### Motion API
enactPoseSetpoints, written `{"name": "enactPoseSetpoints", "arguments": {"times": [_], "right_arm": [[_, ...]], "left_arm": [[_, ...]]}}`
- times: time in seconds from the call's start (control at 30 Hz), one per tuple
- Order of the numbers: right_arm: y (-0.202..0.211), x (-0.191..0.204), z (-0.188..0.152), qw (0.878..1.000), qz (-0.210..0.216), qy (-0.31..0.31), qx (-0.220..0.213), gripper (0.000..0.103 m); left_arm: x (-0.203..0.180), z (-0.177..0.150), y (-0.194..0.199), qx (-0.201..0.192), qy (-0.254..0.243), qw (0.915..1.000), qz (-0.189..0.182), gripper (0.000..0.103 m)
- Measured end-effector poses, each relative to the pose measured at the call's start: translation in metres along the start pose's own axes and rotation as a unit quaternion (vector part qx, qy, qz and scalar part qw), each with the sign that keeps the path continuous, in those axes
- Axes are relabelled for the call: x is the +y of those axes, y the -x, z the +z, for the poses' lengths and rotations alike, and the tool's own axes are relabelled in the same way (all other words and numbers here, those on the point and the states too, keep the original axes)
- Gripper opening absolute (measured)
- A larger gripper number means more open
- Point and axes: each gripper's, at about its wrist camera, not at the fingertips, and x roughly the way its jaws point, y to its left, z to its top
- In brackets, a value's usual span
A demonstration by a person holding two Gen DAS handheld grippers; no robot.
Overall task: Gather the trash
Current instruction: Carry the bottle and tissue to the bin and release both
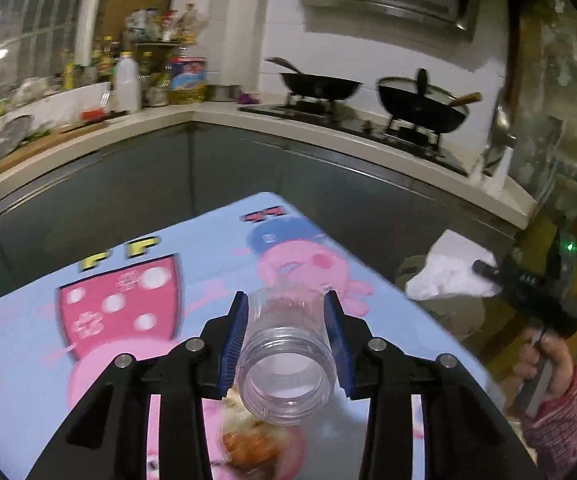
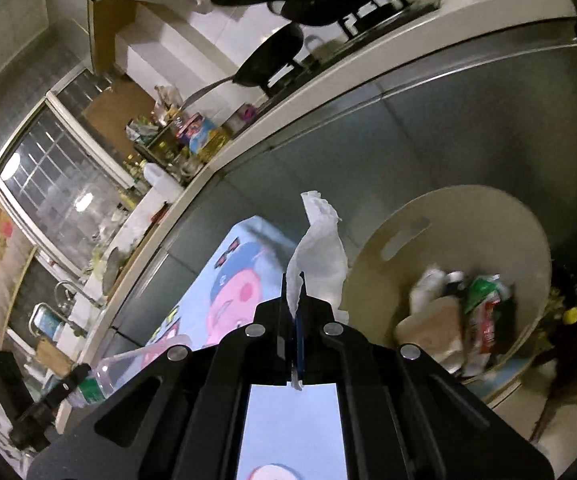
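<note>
My left gripper (image 1: 286, 314) is shut on a clear plastic bottle (image 1: 288, 354), open mouth toward the camera, held above the cartoon-print table (image 1: 120, 304). The bottle also shows in the right wrist view (image 2: 106, 376), with the left gripper at the lower left. My right gripper (image 2: 294, 300) is shut on a white tissue (image 2: 320, 252) that sticks up past the fingertips. In the left wrist view the tissue (image 1: 454, 270) hangs off the table's right side, over the bin. A beige trash bin (image 2: 408, 232) with wrappers inside lies right of the right gripper.
Food scraps (image 1: 248, 440) lie on the table under the bottle. A counter (image 1: 328, 120) with two woks on a stove, bottles and a sink area wraps around behind. Grey cabinet fronts stand between table and counter.
</note>
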Motion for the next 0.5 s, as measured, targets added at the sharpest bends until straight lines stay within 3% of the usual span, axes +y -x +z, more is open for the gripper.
{"name": "enactPoseSetpoints", "arguments": {"times": [0.5], "right_arm": [[0.012,-0.070,0.012,0.998,-0.039,-0.037,-0.013,0.001]], "left_arm": [[-0.129,0.035,-0.091,0.042,-0.041,0.9913,-0.118,0.039]]}}
